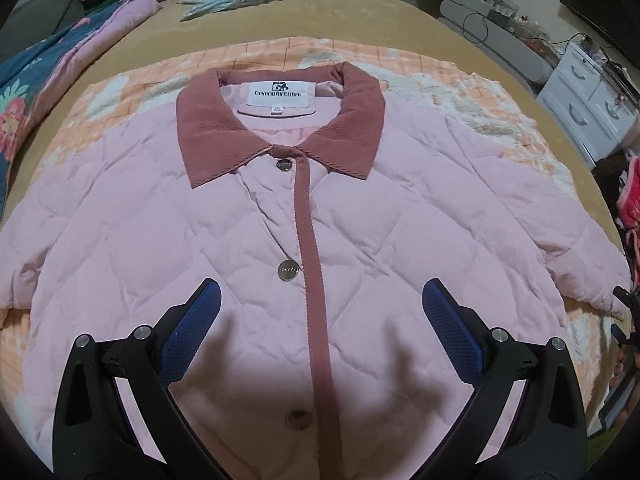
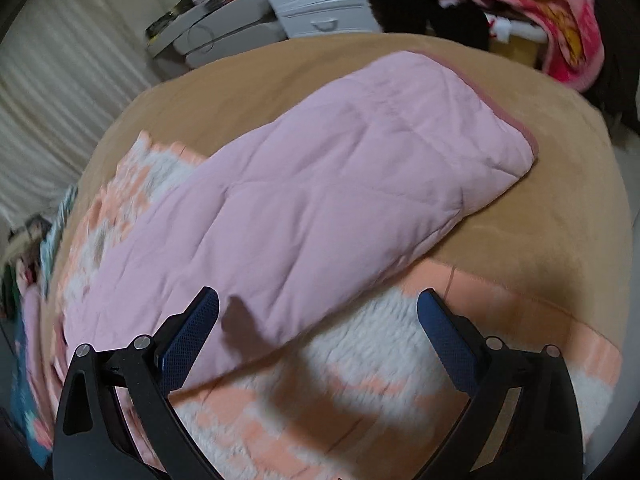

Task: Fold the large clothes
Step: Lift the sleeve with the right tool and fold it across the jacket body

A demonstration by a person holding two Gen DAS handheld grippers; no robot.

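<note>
Lying flat beneath spread left hand-held gripper (image 1: pixel 320 320): pink jacket (image 1: pixel 224 216).

Both wrist views close above one pink jacket (image 1: pixel 360 220).

The jacket (image 1: pixel 224 216) is matt quilted pink cloth with a ribbed corduroy collar (image 1: pixel 208 136) and shiny metal snaps (image 1: pixel 289 271). Under it lies a fluffy, rough fleece blanket (image 2: pixel 384 344) on a smooth tan bed sheet (image 2: pixel 560 208). The tongs' pads (image 1: pixel 450 326) are knurled blue plastic on matt black arms
</note>
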